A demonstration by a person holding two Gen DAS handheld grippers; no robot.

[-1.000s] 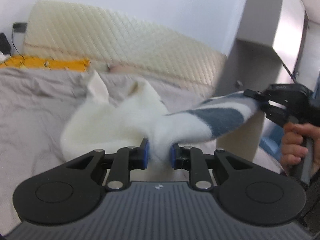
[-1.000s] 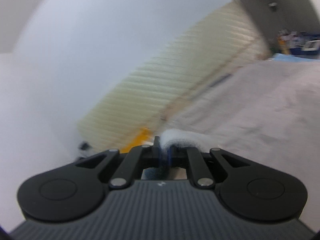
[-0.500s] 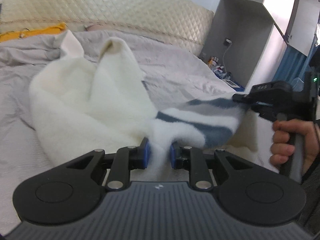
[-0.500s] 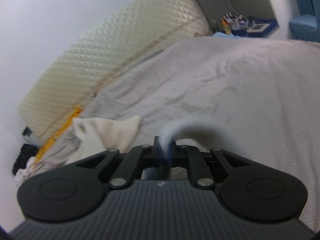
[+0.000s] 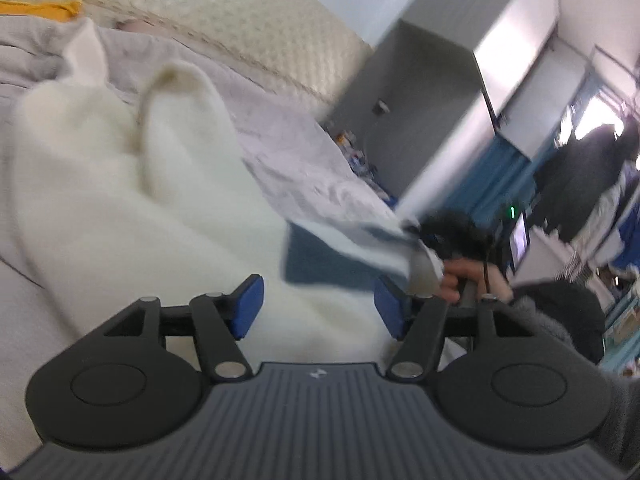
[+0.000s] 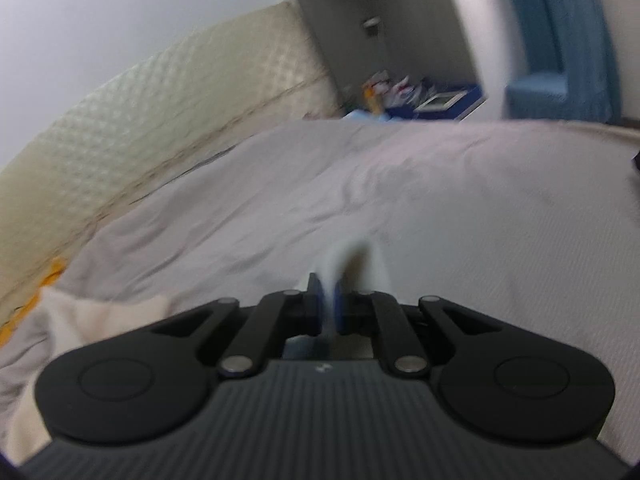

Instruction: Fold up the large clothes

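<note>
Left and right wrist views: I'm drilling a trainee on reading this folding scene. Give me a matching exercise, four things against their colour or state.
Things:
1. left gripper
2. right gripper
3. bed cover
4. headboard

States:
A. cream, quilted
B. shut on the white fleece garment
C. open, pads apart over the fleece
D. grey, wrinkled

Pairs: 1-C, 2-B, 3-D, 4-A

Left wrist view: low over the bed (image 5: 304, 148), facing the headboard (image 5: 224, 28), close. Right wrist view: likewise low, facing the headboard (image 6: 160, 128). Shared: bed (image 6: 400, 200), headboard.
</note>
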